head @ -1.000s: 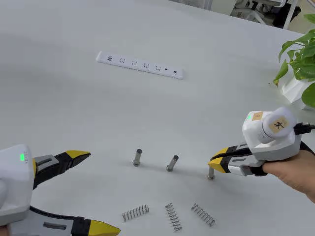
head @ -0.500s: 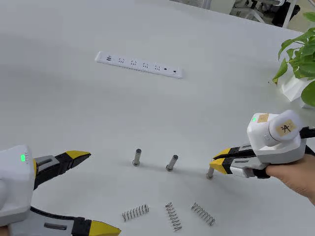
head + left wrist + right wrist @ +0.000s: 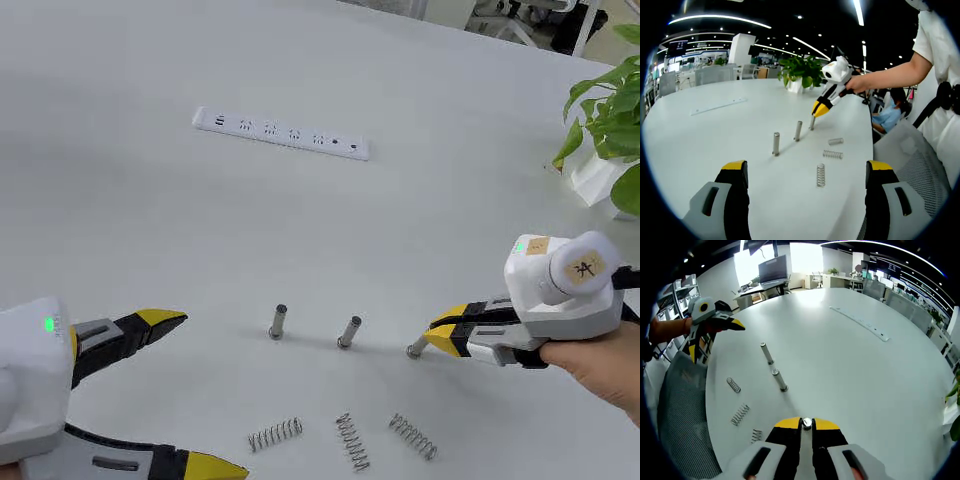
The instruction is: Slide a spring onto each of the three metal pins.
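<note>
Head view downward, gripper views low, opposed, sharing pins point(image 3: 349, 331)

Left tongs point(image 3: 210, 393) partly off bottom edge

White round table point(image 3: 120, 220), power strip point(image 3: 281, 133), potted plant point(image 3: 605, 110), ceiling light strips point(image 3: 720, 19), desks point(image 3: 760, 287) beyond.

This is an open-plan office: desks point(image 3: 762, 289) with a monitor point(image 3: 772, 268) stretch away under long ceiling light strips point(image 3: 720, 18). The wide white surface point(image 3: 130, 200) carries a power strip point(image 3: 282, 133) and a potted plant point(image 3: 605, 110) (a mesh chair point(image 3: 682, 402) stands beside it).
</note>
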`<state>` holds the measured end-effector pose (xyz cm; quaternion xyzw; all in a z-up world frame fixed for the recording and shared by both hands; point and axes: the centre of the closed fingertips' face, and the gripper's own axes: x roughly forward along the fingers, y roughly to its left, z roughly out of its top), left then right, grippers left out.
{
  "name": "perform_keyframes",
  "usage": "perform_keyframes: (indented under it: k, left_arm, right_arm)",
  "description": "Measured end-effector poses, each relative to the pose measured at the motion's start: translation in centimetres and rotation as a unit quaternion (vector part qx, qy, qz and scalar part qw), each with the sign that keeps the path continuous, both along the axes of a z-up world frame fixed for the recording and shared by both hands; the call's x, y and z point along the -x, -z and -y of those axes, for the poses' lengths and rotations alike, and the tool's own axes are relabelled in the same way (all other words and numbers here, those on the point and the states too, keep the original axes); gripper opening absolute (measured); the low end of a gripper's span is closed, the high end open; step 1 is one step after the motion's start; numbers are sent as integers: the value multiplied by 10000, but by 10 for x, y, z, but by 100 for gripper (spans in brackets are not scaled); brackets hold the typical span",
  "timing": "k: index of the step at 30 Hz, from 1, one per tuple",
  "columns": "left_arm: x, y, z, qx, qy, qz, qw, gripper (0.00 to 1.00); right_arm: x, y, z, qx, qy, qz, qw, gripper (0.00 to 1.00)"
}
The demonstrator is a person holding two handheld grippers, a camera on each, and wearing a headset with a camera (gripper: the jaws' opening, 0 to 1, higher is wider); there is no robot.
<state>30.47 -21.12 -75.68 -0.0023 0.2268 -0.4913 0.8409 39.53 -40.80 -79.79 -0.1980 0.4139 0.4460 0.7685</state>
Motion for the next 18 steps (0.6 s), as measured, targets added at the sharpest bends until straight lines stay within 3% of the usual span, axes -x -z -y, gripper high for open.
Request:
perform_keyframes:
  k: [18]
  left_arm:
    - [-1,-1,2,19,-1,4,10000,97]
  right_arm:
    - [-2,1,-2,24,-52,16,10000,4]
